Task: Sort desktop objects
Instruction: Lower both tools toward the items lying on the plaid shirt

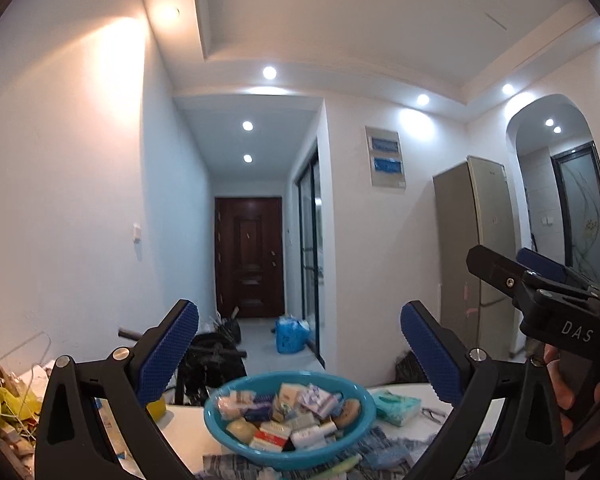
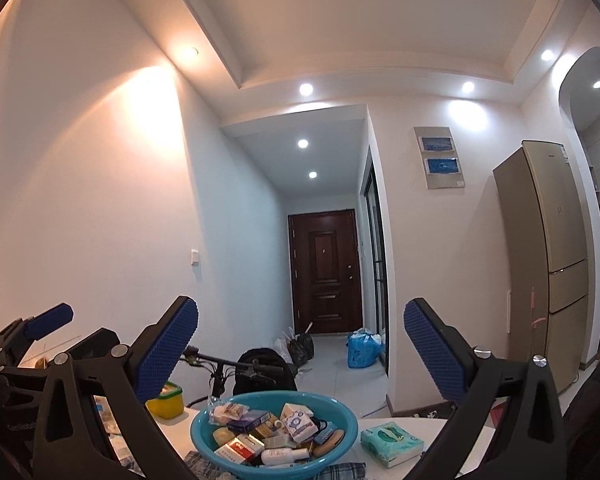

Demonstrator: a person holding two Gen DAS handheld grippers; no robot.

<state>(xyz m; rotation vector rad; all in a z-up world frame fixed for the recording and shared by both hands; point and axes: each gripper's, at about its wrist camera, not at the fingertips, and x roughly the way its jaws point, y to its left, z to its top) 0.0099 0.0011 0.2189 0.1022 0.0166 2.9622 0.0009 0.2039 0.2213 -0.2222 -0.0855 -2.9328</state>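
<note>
- The left gripper is held above the near edge of the table, its blue-padded fingers spread wide with nothing between them.
- The right gripper is held the same way, fingers wide apart and empty; a hand grips its handle.
- A blue bowl sits on the table just ahead of both grippers, resting on a checked cloth.
- The bowl is heaped with small boxes and packets, plus what looks like a yellow bar of soap, though the view is soft.
- A green tissue pack lies on the table just right of the bowl, not touching it.
- A yellow tub stands left of the bowl, behind the right gripper's left finger.
- Crumpled yellow wrapping lies at the table's far left.
</note>
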